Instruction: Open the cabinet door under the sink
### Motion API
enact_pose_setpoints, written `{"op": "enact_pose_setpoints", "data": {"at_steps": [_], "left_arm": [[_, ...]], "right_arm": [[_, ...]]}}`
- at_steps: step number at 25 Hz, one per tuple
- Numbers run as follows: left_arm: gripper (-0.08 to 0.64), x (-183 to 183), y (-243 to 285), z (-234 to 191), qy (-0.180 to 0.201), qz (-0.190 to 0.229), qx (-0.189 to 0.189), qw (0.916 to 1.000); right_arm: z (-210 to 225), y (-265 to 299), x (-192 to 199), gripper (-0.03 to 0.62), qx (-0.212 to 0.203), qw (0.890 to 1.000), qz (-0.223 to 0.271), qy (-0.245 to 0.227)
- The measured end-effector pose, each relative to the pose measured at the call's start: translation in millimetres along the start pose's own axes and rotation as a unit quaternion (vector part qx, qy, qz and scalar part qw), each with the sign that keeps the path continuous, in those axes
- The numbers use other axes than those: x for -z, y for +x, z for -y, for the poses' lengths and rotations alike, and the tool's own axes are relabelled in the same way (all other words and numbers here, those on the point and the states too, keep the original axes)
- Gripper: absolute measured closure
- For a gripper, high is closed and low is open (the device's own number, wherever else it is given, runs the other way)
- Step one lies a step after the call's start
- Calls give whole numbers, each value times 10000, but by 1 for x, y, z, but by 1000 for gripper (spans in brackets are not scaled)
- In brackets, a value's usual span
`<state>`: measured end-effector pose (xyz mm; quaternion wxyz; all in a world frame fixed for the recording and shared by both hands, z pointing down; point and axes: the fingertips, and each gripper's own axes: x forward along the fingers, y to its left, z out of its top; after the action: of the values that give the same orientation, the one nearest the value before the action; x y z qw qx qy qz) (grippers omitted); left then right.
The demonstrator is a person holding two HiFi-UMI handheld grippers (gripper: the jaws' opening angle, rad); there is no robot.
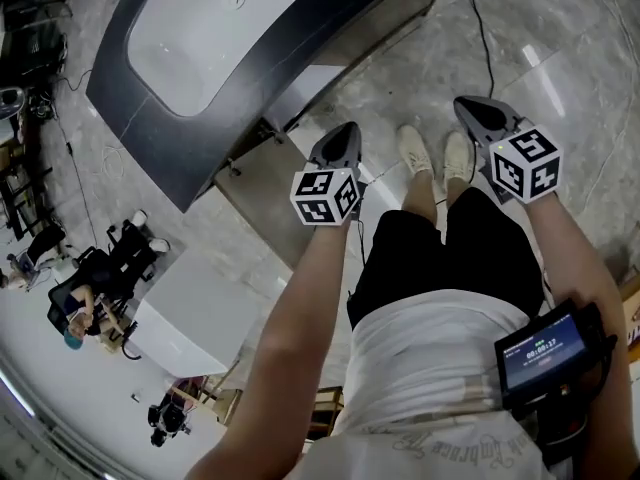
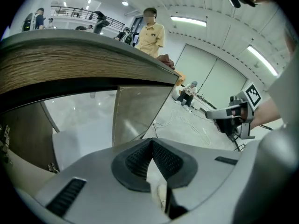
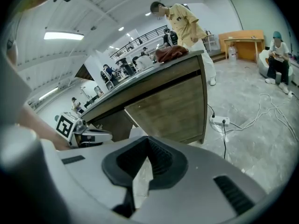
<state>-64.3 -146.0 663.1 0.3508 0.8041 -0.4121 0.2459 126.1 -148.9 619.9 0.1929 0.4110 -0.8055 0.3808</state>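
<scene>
Both tools held low before the counter. Our left gripper [image 2: 152,144]: jaws together, nothing between them. Our right gripper [image 3: 147,148]: the same, closed and empty. The cabinet door [image 2: 136,113] under the sink [image 1: 200,38] stands ahead of the left gripper, apart from it, and ahead-left of the right.
</scene>
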Motion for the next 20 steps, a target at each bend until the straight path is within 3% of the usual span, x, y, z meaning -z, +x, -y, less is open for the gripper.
{"op": "enact_pose_setpoints", "data": {"at_steps": [5,12,20], "left_arm": [[551,-17,12,0,-11,129,-135,9998],[551,-19,32,-33,-554,346,-516,9965],[549,-41,45,-54,-257,643,-668,9954]], "right_arm": [[-8,-5,-6,578,-133,9995,110,272],[6,1,19,578,-158,9985,81,521],[26,17,25,578,-69,9979,175,616]]}}
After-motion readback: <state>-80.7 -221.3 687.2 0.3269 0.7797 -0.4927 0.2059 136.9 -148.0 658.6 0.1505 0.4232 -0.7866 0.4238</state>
